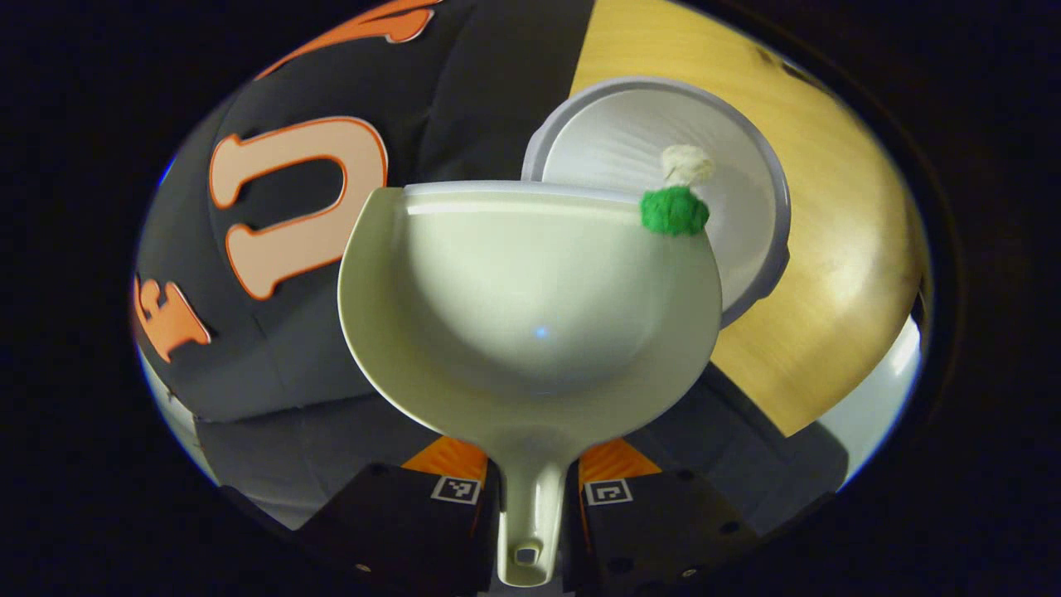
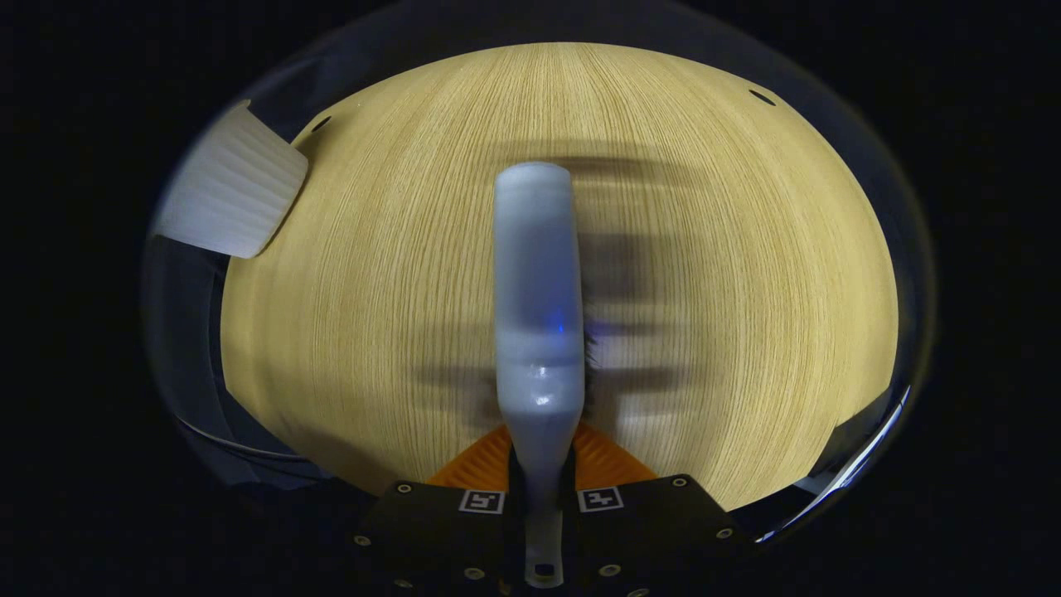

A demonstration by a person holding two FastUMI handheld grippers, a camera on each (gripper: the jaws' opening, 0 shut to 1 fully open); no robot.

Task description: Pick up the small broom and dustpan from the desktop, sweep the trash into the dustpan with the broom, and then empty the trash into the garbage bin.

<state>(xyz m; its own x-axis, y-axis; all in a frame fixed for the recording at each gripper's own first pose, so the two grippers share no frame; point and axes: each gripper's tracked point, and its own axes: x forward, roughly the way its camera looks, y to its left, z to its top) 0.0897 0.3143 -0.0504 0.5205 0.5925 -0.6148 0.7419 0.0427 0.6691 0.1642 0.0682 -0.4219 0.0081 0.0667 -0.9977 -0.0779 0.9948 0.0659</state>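
In the left gripper view my left gripper (image 1: pixel 532 485) is shut on the handle of a pale green dustpan (image 1: pixel 530 307), held tilted over a white garbage bin (image 1: pixel 746 274). A green pom-pom (image 1: pixel 674 211) sits at the pan's front lip, on its right side. Just beyond it a white pom-pom (image 1: pixel 686 164) shows against the inside of the bin. In the right gripper view my right gripper (image 2: pixel 543 473) is shut on the handle of the small grey-white broom (image 2: pixel 537 290), which points away over the wooden desktop (image 2: pixel 373 249).
The ribbed white outside of the bin (image 2: pixel 228 195) stands at the upper left of the right gripper view, at the desktop's edge. In the left gripper view the wooden desktop (image 1: pixel 837 274) lies to the right of the bin, and the black cloth wall (image 1: pixel 273 348) is to the left.
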